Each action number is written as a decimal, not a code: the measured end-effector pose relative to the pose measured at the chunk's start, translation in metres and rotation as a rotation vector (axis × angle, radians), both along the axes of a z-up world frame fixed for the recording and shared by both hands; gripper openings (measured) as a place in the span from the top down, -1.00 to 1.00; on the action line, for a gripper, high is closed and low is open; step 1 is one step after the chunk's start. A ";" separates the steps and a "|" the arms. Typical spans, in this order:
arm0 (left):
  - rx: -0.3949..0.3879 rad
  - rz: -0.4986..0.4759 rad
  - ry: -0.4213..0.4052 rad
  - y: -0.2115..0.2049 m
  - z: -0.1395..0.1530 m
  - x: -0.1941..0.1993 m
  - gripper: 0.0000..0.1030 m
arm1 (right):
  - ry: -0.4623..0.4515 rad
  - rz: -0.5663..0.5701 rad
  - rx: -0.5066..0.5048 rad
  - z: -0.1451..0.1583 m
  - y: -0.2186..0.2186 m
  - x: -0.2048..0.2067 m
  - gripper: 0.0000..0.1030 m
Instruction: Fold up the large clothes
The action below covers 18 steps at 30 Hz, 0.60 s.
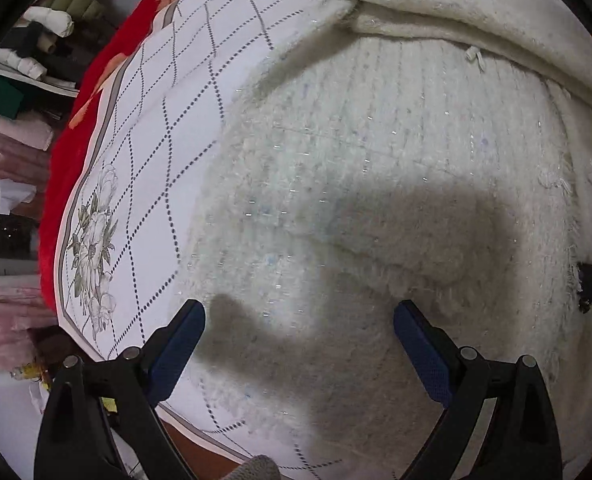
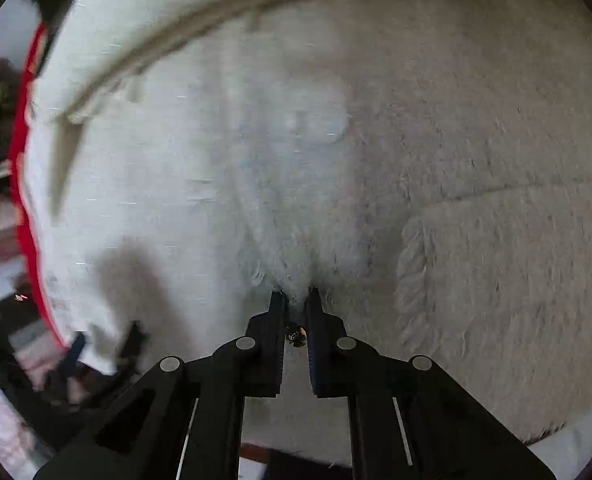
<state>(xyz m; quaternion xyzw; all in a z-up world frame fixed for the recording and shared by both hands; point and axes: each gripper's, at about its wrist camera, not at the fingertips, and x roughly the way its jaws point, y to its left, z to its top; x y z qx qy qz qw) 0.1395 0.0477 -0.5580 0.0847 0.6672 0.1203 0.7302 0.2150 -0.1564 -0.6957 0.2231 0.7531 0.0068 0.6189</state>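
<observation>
Right tongs [image 2: 296, 294] pinch white sweater [image 2: 296, 184]; red blanket [image 1: 62, 152] alongside.

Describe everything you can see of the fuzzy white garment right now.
The white garment is a thick, fuzzy knit flecked with glinting threads, with ribbed rows, a fringed edge and a pale button near it. It lies spread over a patterned sheet, a plush fold lying across its far side. The right gripper pinches a tuft of it between shut jaws; the left gripper is above it, jaws open.
</observation>
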 end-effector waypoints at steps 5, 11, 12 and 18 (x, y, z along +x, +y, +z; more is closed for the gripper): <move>-0.009 0.039 -0.009 0.032 0.005 -0.005 -0.87 | -0.002 0.049 0.127 0.007 0.055 0.017 0.79; -0.067 0.084 -0.104 0.037 0.051 0.009 -0.87 | 0.012 0.047 0.207 0.028 0.008 0.026 0.21; -0.077 0.079 -0.124 0.029 0.060 0.013 -0.87 | -0.010 0.042 0.194 0.037 0.000 0.026 -0.04; -0.107 0.017 -0.178 -0.052 0.063 0.050 -0.87 | -0.170 -0.052 -0.077 0.107 -0.131 0.035 -0.57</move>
